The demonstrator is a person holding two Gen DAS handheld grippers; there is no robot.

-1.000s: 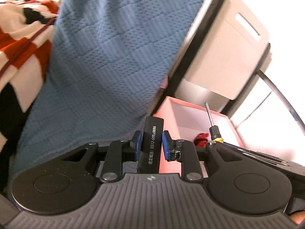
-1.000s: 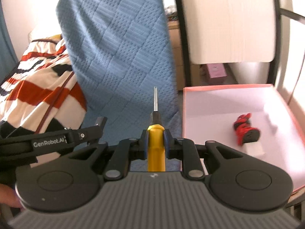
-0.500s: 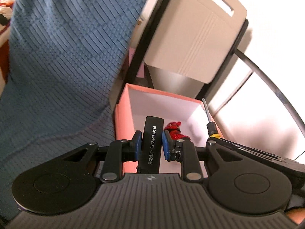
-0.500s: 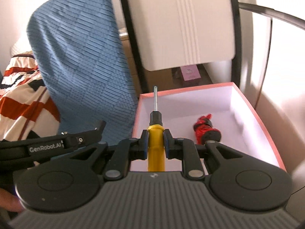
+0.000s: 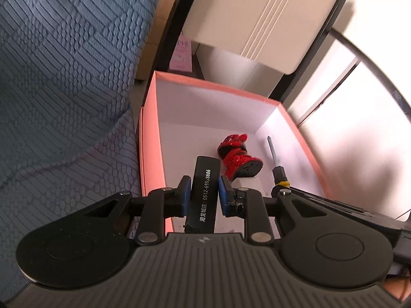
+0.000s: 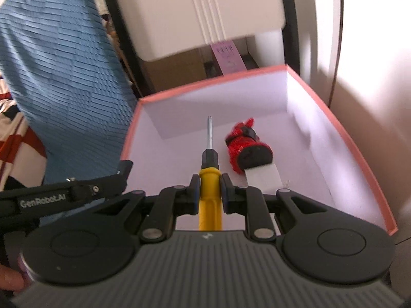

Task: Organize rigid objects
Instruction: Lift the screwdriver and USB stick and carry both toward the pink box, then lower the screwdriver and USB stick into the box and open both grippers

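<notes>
Now both closer over the pink box (image 5: 151,118), left fingers (image 5: 183,194) clamping black bar (image 5: 205,192), right fingers (image 6: 194,193) clamping screwdriver (image 6: 210,179).

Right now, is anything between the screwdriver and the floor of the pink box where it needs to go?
Nothing visible blocks it. The right hand-held gripper holds the screwdriver over bare white floor of the pink box. The red toy lies to the right of its tip, apart from it.
</notes>
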